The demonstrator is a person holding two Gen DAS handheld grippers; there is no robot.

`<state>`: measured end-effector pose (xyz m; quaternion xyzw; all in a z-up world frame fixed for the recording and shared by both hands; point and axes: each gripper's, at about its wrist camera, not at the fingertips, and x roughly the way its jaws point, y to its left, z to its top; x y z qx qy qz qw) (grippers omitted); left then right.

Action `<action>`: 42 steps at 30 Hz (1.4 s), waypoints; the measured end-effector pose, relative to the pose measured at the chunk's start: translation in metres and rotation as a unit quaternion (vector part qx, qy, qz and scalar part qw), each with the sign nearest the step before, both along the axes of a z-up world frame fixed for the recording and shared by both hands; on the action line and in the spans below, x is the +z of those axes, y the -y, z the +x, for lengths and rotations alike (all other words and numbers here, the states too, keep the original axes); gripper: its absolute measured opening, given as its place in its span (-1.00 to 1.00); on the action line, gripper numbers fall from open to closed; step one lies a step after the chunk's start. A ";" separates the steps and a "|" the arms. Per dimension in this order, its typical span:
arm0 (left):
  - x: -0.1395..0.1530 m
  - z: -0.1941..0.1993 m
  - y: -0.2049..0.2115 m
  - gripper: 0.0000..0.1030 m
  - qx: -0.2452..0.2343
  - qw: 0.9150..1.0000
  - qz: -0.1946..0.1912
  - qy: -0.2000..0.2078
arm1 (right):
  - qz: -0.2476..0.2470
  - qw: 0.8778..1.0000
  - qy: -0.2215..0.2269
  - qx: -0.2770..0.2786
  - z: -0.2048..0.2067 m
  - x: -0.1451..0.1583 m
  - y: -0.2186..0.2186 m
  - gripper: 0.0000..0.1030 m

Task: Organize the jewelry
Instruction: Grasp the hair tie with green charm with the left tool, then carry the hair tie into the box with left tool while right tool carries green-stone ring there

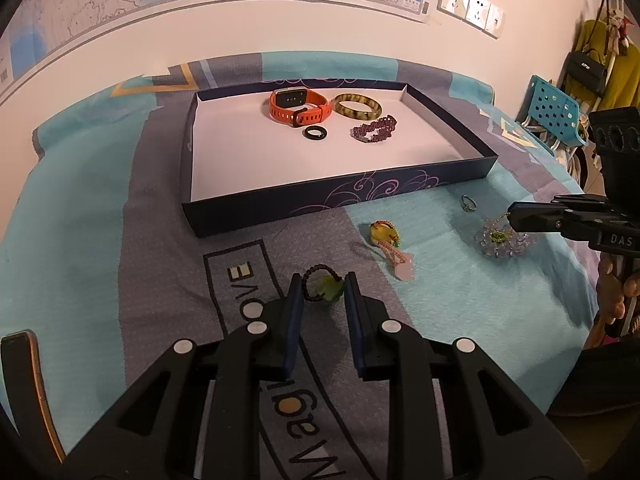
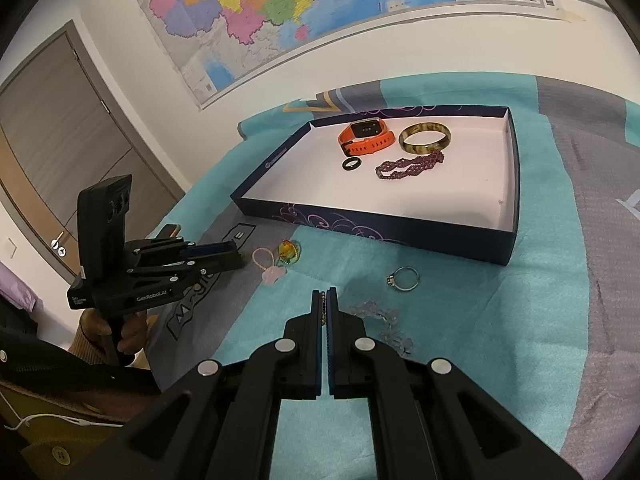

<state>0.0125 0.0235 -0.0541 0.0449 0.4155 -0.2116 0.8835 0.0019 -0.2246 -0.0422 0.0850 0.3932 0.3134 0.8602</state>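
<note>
My left gripper (image 1: 324,282) is low over the cloth, its pads closed on a green stone pendant (image 1: 330,290) with a dark bead cord. My right gripper (image 2: 325,294) is shut, pinching the thin gold chain of a clear crystal bracelet (image 2: 380,320) that lies on the cloth just right of its tips. The dark blue box (image 1: 336,196) holds an orange watch (image 1: 298,106), a mottled bangle (image 1: 357,105), a black ring (image 1: 315,133) and a purple bead bracelet (image 1: 376,129). Loose in front of it lie a silver ring (image 2: 403,279), a yellow pendant (image 2: 289,251) and a pink bead bracelet (image 2: 268,264).
A teal and grey cloth (image 1: 440,312) covers the table. A dark flat object with an orange edge (image 1: 24,372) lies at the near left. A blue perforated chair back (image 1: 556,114) stands beyond the table's right end. A wall with maps runs behind the box.
</note>
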 end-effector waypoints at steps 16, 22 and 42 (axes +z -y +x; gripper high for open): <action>0.031 -0.003 0.002 -0.59 -0.009 0.999 -0.008 0.041 | 0.015 0.999 0.026 -0.012 0.008 0.017 0.007 -0.98; 0.046 0.005 0.009 -0.59 -0.018 0.998 -0.008 0.063 | 0.014 0.999 0.039 -0.021 0.018 0.026 0.012 -0.98; 0.051 0.047 0.033 -0.59 -0.035 0.998 -0.006 0.060 | 0.024 0.998 0.036 -0.042 0.071 0.031 0.015 -0.98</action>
